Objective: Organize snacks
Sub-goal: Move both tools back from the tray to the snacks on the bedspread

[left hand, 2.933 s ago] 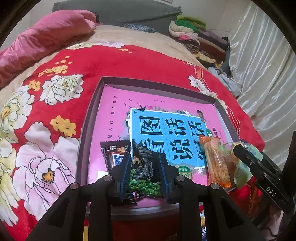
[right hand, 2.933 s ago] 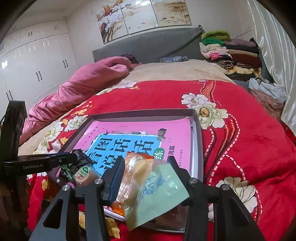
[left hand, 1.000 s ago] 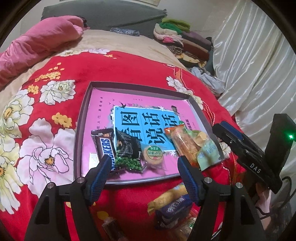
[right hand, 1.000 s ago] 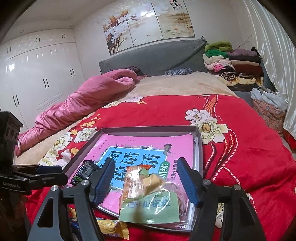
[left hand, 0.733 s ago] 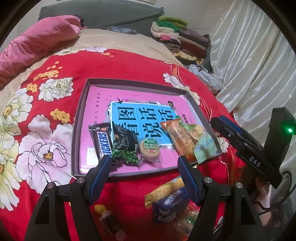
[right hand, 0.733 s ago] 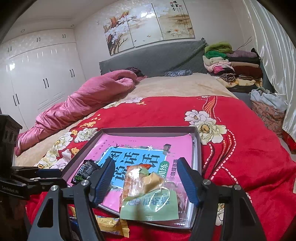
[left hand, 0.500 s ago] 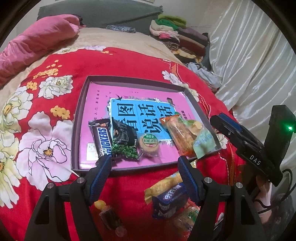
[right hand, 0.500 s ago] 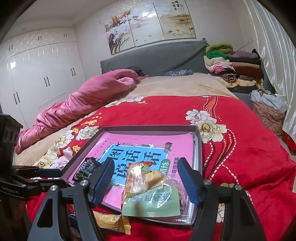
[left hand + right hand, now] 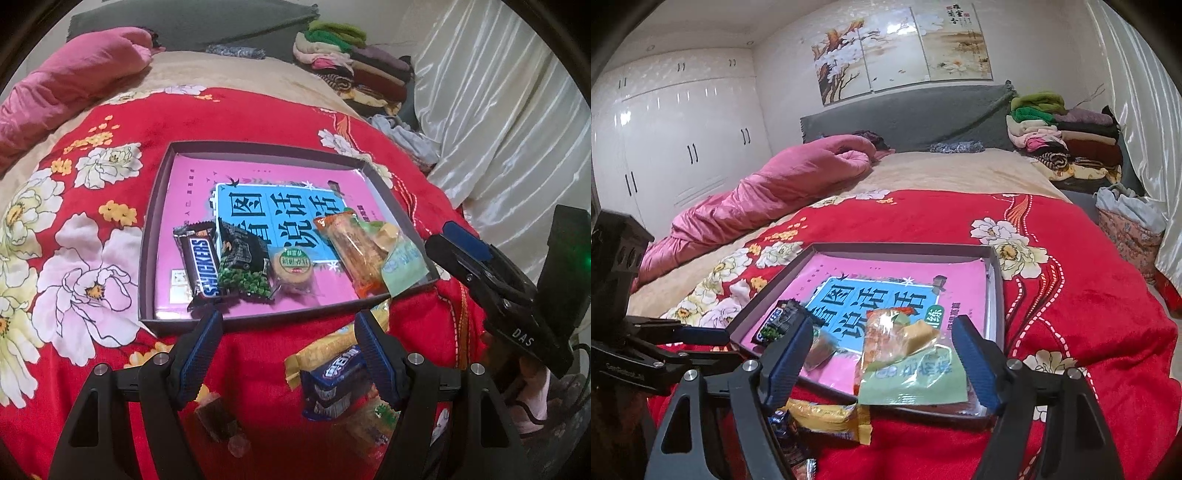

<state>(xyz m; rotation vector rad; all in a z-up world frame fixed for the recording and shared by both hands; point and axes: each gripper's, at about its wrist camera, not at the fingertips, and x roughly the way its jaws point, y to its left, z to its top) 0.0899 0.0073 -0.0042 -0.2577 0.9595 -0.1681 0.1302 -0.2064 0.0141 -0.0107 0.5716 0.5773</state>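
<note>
A dark shallow tray with a pink and blue book in it lies on the red flowered blanket. In it lie a Snickers bar, a black and green pea packet, a round cookie, an orange snack pack and a pale green packet. My left gripper is open and empty, in front of the tray's near edge. Below it lie a blue cookie pack, a yellow packet and a small brown candy. My right gripper is open and empty, over the green packet and orange pack.
The tray's rim stands low on the blanket. A rolled pink quilt lies at the back left. Folded clothes are stacked at the back right, beside white curtains. The yellow packet lies before the tray.
Both grippers let go of their snacks and opened. Both have drawn back from the tray, so loose snacks on the blanket in front of it have come into view.
</note>
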